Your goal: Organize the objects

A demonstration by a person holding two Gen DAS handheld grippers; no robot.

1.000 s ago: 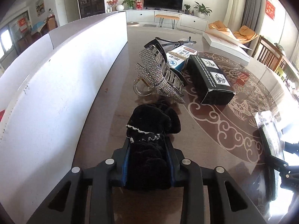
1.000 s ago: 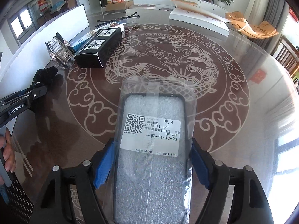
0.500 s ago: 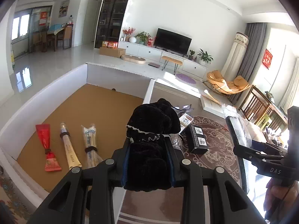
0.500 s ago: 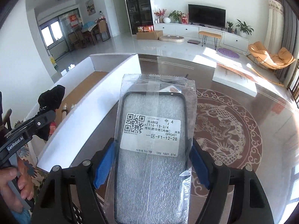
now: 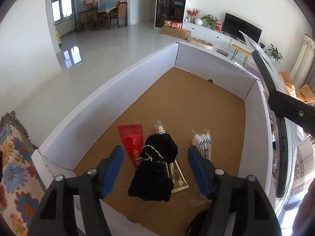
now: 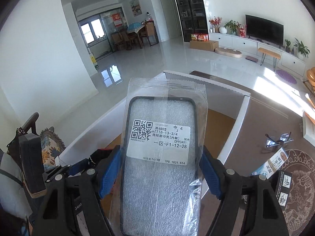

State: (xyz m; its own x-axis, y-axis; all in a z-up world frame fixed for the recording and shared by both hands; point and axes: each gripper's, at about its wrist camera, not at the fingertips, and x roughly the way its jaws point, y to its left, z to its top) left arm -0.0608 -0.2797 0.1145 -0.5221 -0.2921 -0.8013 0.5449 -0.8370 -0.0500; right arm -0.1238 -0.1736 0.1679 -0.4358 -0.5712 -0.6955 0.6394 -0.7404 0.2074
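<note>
Lying in the white box (image 5: 110,102) are a red packet (image 5: 131,139), a gold tube (image 5: 178,177) and bagged cotton swabs (image 5: 203,143). Left gripper (image 5: 155,159) is opening; the black scrunchie (image 5: 155,169) sits between its blue pads, untouched. Right gripper (image 6: 160,167) pinches the bagged phone case (image 6: 160,157) above the box.

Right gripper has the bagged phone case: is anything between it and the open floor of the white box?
Nothing visible blocks it. The phone case is clamped in the right gripper above the near wall of the white box. The box's far half is bare; the black scrunchie, tubes and swabs lie at the near end.
</note>
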